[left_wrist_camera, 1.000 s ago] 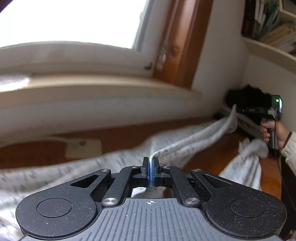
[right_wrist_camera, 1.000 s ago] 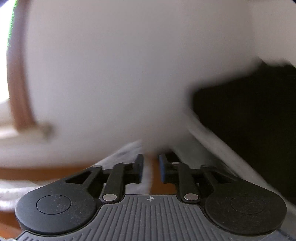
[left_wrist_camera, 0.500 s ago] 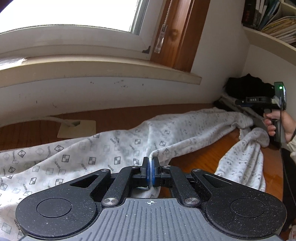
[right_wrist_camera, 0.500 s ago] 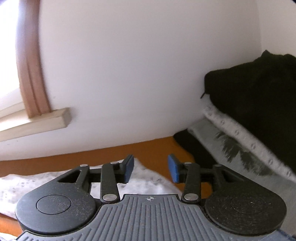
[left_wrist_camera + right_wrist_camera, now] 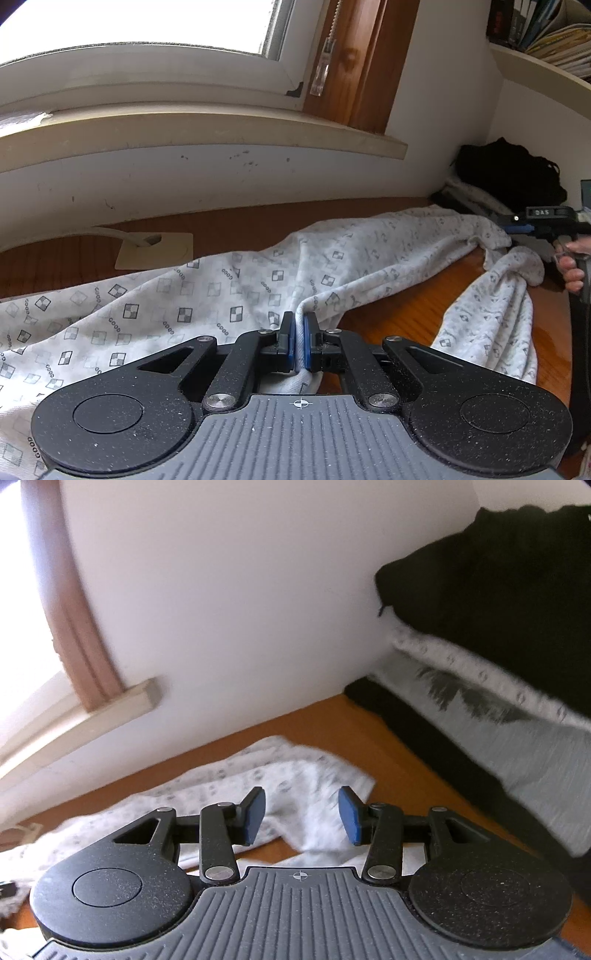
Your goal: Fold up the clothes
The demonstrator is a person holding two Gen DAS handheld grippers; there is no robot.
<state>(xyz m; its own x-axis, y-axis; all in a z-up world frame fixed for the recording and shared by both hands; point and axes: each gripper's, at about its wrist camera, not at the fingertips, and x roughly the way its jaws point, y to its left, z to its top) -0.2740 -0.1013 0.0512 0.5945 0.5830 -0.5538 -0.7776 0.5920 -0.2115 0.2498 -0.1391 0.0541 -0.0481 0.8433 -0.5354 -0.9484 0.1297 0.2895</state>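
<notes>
The garment [image 5: 229, 288] is white knit fabric printed with small grey checkered squares and lettering, lying unfolded and stretched lengthwise across the wooden tabletop [image 5: 399, 317] parallel to the back edge. One ridge of fabric near the front edge is drawn up into a pinched fold, and creases radiate from it. Toward the right back corner the cloth narrows and bunches, with a loose portion trailing back toward the front edge.

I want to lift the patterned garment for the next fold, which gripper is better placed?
Left. The left hand-held gripper is shut on the patterned garment; the right hand-held gripper is open.
</notes>
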